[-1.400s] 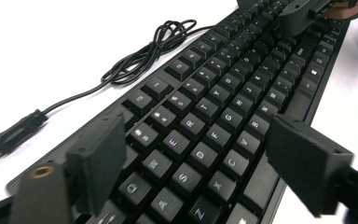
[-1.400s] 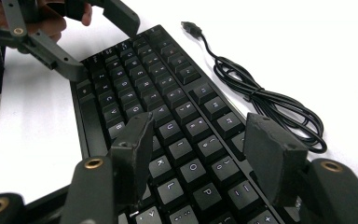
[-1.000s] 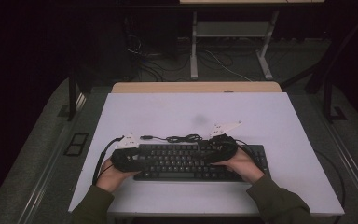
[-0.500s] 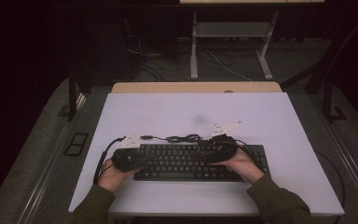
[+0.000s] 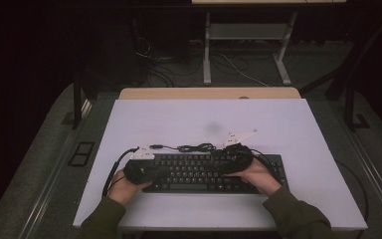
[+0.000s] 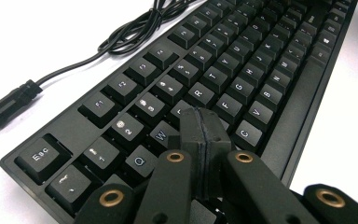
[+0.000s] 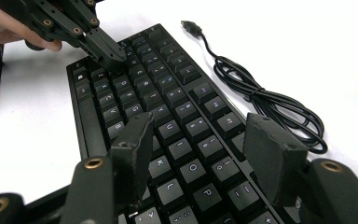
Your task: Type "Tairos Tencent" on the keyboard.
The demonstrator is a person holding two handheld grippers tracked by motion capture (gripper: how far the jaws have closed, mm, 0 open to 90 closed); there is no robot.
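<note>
Both over the keyboard [image 5: 214, 172]: left hand-held gripper [image 6: 200, 126] closed empty, right hand-held gripper [image 7: 200, 140] open.

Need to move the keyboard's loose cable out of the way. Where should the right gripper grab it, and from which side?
Take the cable at its bundled coil beside the keyboard, probably from above, jaws across the strands. The coil lies flat on the table, thicker than a single strand. The right gripper is already open.

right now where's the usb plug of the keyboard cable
In the high view the USB plug lies on the white table just behind the keyboard's back left corner, beside the left gripper, with the cable coiled to its right.
</note>
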